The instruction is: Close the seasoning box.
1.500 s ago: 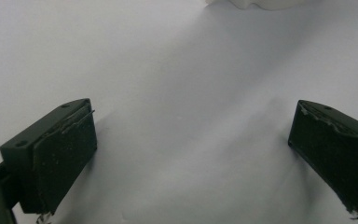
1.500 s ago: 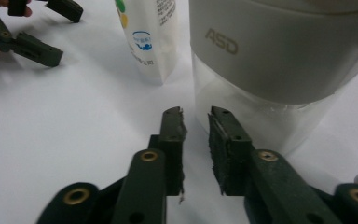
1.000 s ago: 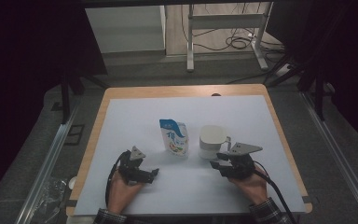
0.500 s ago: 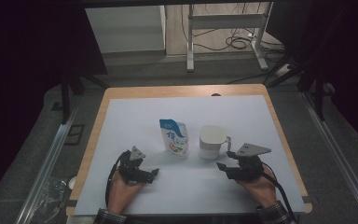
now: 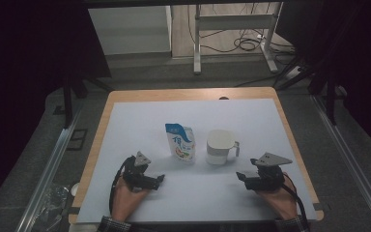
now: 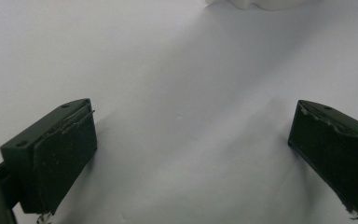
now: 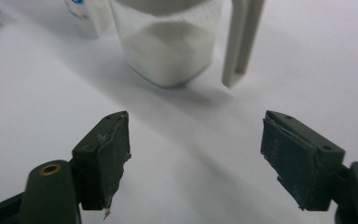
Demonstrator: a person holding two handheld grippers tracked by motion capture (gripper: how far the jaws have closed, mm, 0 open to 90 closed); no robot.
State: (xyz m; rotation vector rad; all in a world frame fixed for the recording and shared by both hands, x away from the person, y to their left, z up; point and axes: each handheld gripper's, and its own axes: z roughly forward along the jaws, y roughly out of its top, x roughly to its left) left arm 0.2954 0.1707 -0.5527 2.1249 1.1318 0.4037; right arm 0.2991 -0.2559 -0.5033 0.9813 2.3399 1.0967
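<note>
White cup (image 5: 220, 146) now stands alone on the pale surface (image 5: 140, 125), its handle toward the right tool (image 5: 242, 180) — a second ago that tool sat right against the cup's handle side, and half a second ago it had already pulled a little away. Now it rests on the sheet nearer the person, well apart from the cup, with a bare strip between them. Its jaws have just been opening and stand wide apart in the right gripper view, nothing between them; the cup (image 7: 168, 42) and its handle lie ahead of them, untouched.

The blue-and-white pouch (image 5: 180, 141) stands upright just beside the cup, to its left, and has not shifted across the three high views. The left tool (image 5: 160, 180) has kept its place low on the sheet in front of the pouch, jaws apart and empty — the left gripper view has only bare sheet between its pads (image 6: 65, 154).

Read as a judgement: the cup has been let go and set where it was wanted, beside the pouch. That step looks finished, with both hands drawn back. Whatever follows — likely something with the pouch and the cup together — would need a fresh approach, since neither tool holds anything.
</note>
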